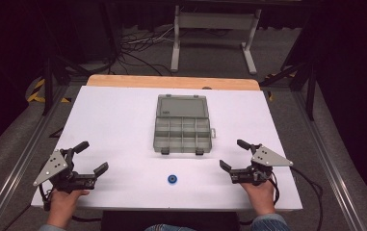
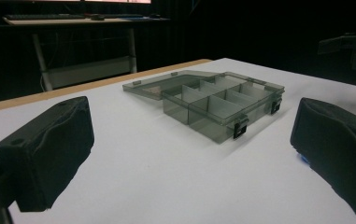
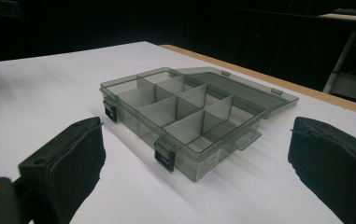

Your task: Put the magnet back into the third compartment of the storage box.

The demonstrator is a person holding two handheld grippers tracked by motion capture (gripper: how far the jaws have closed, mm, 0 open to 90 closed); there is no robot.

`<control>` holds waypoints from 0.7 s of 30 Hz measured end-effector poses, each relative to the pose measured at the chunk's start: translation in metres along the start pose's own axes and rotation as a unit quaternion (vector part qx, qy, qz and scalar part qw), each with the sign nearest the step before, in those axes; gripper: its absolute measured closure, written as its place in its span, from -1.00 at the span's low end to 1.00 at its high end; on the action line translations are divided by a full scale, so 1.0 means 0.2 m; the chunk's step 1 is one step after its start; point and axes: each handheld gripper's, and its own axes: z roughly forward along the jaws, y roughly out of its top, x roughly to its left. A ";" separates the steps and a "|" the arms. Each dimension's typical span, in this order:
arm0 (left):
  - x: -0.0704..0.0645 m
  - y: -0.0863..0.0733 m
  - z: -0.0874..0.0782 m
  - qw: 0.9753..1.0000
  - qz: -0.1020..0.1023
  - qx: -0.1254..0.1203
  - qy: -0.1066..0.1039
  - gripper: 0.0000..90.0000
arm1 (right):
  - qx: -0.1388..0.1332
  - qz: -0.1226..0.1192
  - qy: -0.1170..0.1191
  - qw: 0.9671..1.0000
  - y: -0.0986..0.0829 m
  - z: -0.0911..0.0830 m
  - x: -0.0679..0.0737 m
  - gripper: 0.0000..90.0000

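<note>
A smoky grey clear compartment box (image 1: 183, 127) lies in the middle of the white table (image 1: 113, 120), its lid folded flat toward the far side and its several compartments empty. A small blue disc (image 1: 172, 179) rests on the table in front of the box, between the two hands. My left gripper (image 1: 93, 157) is open near the front left corner, with nothing between its jaws. My right gripper (image 1: 232, 154) is open near the front right, also empty. The left gripper view has the box (image 2: 213, 105) ahead and a blue sliver of the disc (image 2: 302, 158) beside the right jaw. The right gripper view has the box (image 3: 185, 116) close ahead.
A wooden strip (image 1: 171, 82) runs along the table's far edge. Beyond it stand a white desk frame (image 1: 212, 29) and loose cables (image 1: 137, 48) on the floor. Black stands flank the table on both sides.
</note>
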 end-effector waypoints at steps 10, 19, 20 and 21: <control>-0.01 0.00 0.00 1.000 0.012 0.007 0.000 -0.99 | 0.000 0.000 0.001 1.000 0.00 0.01 0.00 -0.91; -0.01 0.00 0.00 1.000 0.010 0.003 -0.001 -0.99 | 0.001 0.001 0.001 1.000 0.00 0.01 0.00 -0.91; -0.01 0.00 0.00 1.000 0.009 0.003 -0.001 -0.99 | 0.002 0.001 0.002 1.000 0.00 0.01 0.00 -0.91; -0.01 0.01 0.00 1.000 0.009 0.003 -0.001 -0.99 | 0.002 0.001 0.002 1.000 0.00 0.01 0.00 -0.91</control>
